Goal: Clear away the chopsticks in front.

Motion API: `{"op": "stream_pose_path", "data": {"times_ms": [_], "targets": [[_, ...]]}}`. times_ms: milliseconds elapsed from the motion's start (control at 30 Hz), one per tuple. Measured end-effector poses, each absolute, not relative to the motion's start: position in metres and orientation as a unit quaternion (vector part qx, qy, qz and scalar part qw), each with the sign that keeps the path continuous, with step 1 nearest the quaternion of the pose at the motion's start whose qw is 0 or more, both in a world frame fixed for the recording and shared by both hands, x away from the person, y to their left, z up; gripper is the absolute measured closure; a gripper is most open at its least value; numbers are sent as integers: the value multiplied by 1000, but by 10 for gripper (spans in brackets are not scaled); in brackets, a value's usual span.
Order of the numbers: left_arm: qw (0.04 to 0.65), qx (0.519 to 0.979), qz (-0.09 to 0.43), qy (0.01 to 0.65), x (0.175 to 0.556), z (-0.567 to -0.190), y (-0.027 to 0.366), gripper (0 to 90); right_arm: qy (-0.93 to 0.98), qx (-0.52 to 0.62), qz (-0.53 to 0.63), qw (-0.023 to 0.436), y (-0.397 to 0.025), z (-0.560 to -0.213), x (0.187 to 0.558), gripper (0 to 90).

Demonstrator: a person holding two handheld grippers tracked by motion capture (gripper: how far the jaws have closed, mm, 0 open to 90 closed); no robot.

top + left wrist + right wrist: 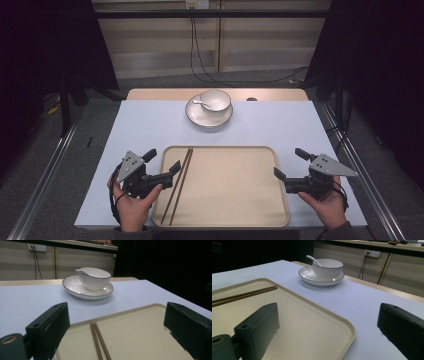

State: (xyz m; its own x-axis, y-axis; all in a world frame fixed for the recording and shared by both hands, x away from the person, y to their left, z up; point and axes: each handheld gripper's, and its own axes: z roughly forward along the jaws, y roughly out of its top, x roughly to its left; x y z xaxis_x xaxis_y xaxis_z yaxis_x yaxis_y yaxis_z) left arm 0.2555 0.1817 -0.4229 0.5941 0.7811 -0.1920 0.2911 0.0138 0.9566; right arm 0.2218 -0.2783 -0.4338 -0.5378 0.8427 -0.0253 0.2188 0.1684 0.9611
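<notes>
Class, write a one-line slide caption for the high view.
Two open hand-held tools, left and right, flank a beige tray holding chopsticks; bowl on plate beyond.

The tray (pixel 235 205) lies at the table's (pixel 145 125) near edge, chopsticks (pixel 178 182) along its left side. Behind it sits a plate (pixel 196 117) — a bowl (pixel 216 101) on it, a spoon (pixel 201 103) in the bowl.

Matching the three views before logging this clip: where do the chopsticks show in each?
High view: chopsticks lie along the tray's left side, beside the left tongs.
Left gripper view: bottom centre, on the tray.
Right gripper view: far left.
Shared landmark: bowl on its plate.
</notes>
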Motion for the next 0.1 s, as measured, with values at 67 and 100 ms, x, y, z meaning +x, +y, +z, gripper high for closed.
{"op": "stream_pose_path", "data": {"times_ms": [67, 100], "targets": [[589, 671, 207, 399, 256, -423, 182, 62, 704, 377, 523, 298, -278, -434, 222, 37], [589, 671, 207, 399, 256, -423, 181, 62, 703, 380, 521, 300, -278, -434, 222, 37]]}}
